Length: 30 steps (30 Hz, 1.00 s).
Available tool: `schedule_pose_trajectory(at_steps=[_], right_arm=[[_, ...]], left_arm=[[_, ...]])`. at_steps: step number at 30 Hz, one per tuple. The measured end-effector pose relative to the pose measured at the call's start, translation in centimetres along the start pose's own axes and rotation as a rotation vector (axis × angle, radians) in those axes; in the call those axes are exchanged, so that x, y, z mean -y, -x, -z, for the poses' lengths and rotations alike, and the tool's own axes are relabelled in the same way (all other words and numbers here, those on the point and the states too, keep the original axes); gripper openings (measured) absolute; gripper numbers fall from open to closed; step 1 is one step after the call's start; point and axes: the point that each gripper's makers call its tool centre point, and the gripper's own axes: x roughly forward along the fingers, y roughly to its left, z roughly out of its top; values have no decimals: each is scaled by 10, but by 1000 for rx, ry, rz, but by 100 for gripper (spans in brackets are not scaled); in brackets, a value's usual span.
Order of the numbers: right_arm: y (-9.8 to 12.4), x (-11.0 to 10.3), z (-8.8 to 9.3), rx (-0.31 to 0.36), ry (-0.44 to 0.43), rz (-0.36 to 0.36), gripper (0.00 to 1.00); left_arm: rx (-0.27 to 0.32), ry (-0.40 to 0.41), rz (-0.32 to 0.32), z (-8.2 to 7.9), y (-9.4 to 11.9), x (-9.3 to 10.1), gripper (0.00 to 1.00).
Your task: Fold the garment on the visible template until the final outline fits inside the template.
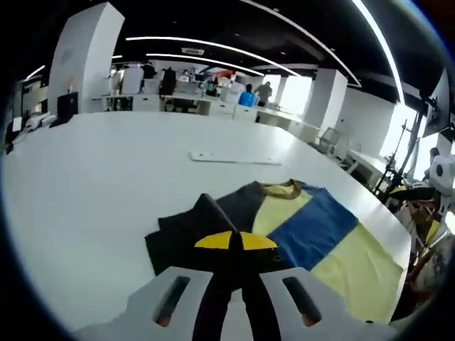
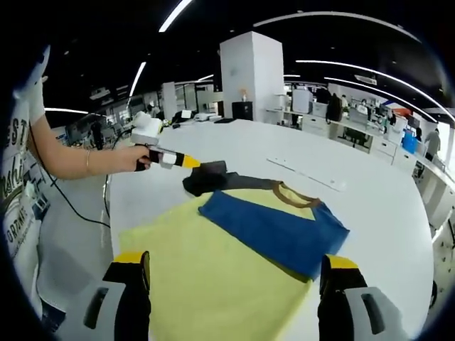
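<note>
Garment: I see the T-shirt (image 2: pixel 242 249) in yellow, blue and dark grey spread on the white table (image 2: pixel 370 206), mid-frame in the right gripper view.
Left gripper (image 1: pixel 234 241): clenched on the dark sleeve (image 1: pixel 206 227), its yellow tips pressed together at lower centre of the left gripper view.
Right gripper (image 2: pixel 234 273): released, jaws wide apart over the yellow hem, touching nothing I can see.
Around: a flat white strip (image 1: pixel 234 157) lies beyond the collar; desks and people sit far back.
Hidden: my own jaws cover the sleeve's end; I can't make out a template.
Writing: letters on the person's shirt (image 2: pixel 18 177) at left edge, cut off, unreadable.
</note>
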Motion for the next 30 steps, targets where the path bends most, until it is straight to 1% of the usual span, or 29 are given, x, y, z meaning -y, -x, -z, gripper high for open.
schedule_pose_trajectory(at_steps=[1,2,4,7,8,10,13,19,24,26,30], right_arm=[[0,1,0,1,-3,1,99],[0,2,1,2,-6,4,99],[1,3,2,1,-8,8,99],[1,4,2,1,-9,11,99],[1,4,2,2,-10,10,99],[1,3,3,3,-11,9,99],[0,3,5,0,-12,12,99],[2,-1,5,1,-15,12,99],[2,-4,5,-3,-9,23,99],[2,-5,5,-2,-13,22,99],[3,-10,1,4,-5,18,99]], left_arm=[[-1,-7,1,1,-2,2,0],[-19,-31,-7,6,-6,3,0],[-45,-39,3,16,-12,9,0],[-80,-51,-4,31,-17,14,0],[-75,-47,4,33,-19,16,0],[-104,-21,10,44,-23,18,0],[-141,-37,23,56,-28,23,0],[-160,-30,18,62,-32,22,0],[-167,-37,27,63,-32,23,2],[-154,-51,30,60,-30,23,6],[-87,-133,-9,43,-21,14,22]])
